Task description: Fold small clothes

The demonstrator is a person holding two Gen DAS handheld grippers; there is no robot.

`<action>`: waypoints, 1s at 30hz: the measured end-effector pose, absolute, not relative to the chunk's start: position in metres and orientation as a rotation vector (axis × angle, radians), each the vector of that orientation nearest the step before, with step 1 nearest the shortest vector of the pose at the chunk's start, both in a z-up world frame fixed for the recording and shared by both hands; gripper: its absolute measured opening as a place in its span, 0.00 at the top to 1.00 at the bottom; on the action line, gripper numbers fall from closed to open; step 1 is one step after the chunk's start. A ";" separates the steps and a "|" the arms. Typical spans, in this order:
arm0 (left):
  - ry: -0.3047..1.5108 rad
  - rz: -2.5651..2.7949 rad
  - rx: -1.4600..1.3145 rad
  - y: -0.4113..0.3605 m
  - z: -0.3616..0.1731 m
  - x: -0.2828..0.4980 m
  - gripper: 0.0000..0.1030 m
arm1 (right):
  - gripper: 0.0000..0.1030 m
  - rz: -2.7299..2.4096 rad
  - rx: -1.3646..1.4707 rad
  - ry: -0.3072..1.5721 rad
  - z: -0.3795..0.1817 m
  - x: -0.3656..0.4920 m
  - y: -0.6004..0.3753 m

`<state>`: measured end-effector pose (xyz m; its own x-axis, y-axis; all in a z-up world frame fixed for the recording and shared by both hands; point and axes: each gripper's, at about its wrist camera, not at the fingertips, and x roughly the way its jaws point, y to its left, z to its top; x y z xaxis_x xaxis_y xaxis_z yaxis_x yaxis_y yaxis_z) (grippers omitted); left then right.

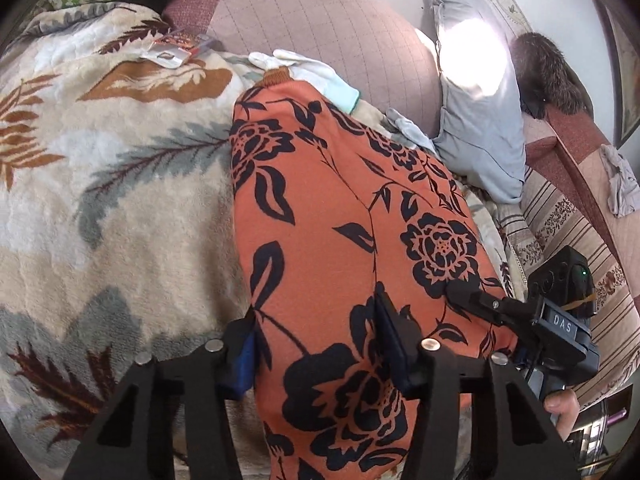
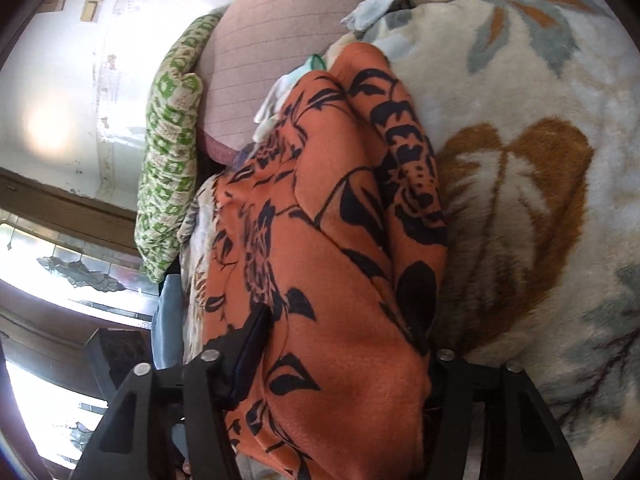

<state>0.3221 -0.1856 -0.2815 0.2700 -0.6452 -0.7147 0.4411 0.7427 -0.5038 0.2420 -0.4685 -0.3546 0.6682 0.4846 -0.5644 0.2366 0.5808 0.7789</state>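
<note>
Left wrist view: an orange garment printed with black flowers and leaves lies lengthwise on a leaf-patterned fleece blanket, stretching toward 12 o'clock. The left gripper clamps its near hem; the right gripper bites the edge at 4 o'clock.

Right wrist view: the garment, bunched and creased, fills the right gripper, both fingers pressed into cloth.

Sunlit bed, leaf-patterned blanket
</note>
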 end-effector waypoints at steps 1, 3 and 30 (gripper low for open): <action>1.059 -0.739 -0.211 -0.186 -0.279 0.322 0.53 | 0.45 0.167 0.941 0.862 -0.351 0.243 -0.463; 1.037 -0.736 -0.185 -0.182 -0.274 0.321 0.55 | 0.47 0.173 0.908 0.859 -0.345 0.244 -0.456; 0.907 -0.605 0.034 -0.187 -0.255 0.302 0.58 | 0.52 0.184 0.890 0.851 -0.344 0.252 -0.439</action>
<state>0.3017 -0.1870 -0.2547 0.4626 -0.4783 -0.7465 0.5058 0.8339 -0.2208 0.2515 -0.4389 -0.3437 0.6673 0.4722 -0.5760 0.1925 0.6377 0.7458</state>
